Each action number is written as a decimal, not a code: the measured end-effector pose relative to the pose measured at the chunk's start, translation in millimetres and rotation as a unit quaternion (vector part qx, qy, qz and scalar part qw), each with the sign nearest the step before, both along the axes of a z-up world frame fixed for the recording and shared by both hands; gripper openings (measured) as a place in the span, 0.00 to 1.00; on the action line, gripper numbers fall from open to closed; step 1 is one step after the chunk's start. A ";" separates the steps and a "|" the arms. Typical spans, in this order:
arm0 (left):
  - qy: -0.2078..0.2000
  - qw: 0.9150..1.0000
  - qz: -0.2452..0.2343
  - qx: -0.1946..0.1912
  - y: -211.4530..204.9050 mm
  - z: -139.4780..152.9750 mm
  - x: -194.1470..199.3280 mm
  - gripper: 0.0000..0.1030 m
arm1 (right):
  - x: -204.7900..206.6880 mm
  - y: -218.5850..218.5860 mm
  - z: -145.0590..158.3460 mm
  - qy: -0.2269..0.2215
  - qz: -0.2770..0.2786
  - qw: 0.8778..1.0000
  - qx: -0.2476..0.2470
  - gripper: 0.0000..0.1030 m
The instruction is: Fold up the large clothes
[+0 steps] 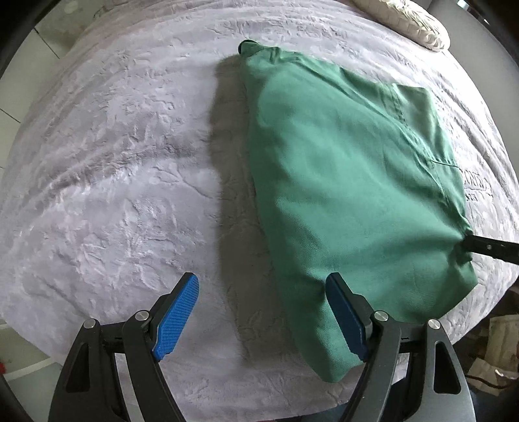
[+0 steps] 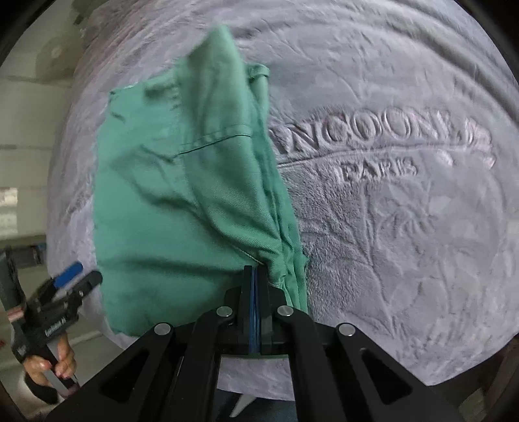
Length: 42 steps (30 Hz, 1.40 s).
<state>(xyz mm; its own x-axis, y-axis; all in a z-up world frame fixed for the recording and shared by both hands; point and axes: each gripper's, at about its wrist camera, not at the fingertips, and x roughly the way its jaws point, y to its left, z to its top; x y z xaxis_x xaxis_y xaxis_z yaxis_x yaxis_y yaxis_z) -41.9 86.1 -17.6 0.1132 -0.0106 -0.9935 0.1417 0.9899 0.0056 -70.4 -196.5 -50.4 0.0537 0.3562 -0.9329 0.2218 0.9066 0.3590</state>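
I'm working on a bed covered by a pale plush blanket, with the green garment lying partly folded on it, closer to the near edge of the bed than to the pillow at the far edge. My right tool is clamped tight on a bunched edge of the green garment, pads pressed together on the cloth, so I'm holding that side taut and slightly lifted, probably to keep the layers lined up while the fold gets finished. My left tool is hanging wide apart, pointing down over the near edge of the bed, gripping nothing; one pad is just touching or overlapping the garment's near corner, I can't tell which. I'm judging this as a mid-fold step: the right side is anchoring, the left is lining up to take the free corner. The embossed lettering on the blanket sits just beside the garment's held edge.
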 end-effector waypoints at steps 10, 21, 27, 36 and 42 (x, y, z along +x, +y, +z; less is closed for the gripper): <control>-0.004 0.999 0.040 0.003 5.4 12.4 5.4 0.79 | -0.5 6.8 35.7 -0.010 0.003 0.999 -0.040 0.03; -0.050 0.998 0.034 0.020 -6.7 48.2 23.8 0.79 | 15.2 29.2 70.1 -0.036 0.021 0.992 -0.121 0.65; -0.048 0.998 0.031 0.024 -13.7 50.3 22.1 1.00 | 22.6 38.8 83.5 -0.055 0.034 0.987 -0.144 0.75; -0.054 0.998 0.018 0.026 -23.1 55.7 21.7 1.00 | 27.2 41.0 88.7 -0.062 0.033 0.982 -0.178 1.00; -0.053 0.998 0.011 0.033 -27.7 56.6 24.2 1.00 | 29.8 38.1 90.9 -0.064 0.023 0.981 -0.182 1.00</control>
<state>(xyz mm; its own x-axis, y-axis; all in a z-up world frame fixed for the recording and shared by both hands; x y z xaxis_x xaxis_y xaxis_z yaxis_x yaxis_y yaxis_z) -17.7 58.4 39.0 0.2171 0.0583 -0.9744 0.1156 0.9897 0.0850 -40.7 -158.4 40.5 0.1709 0.0050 -0.9853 0.1513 0.9880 0.0313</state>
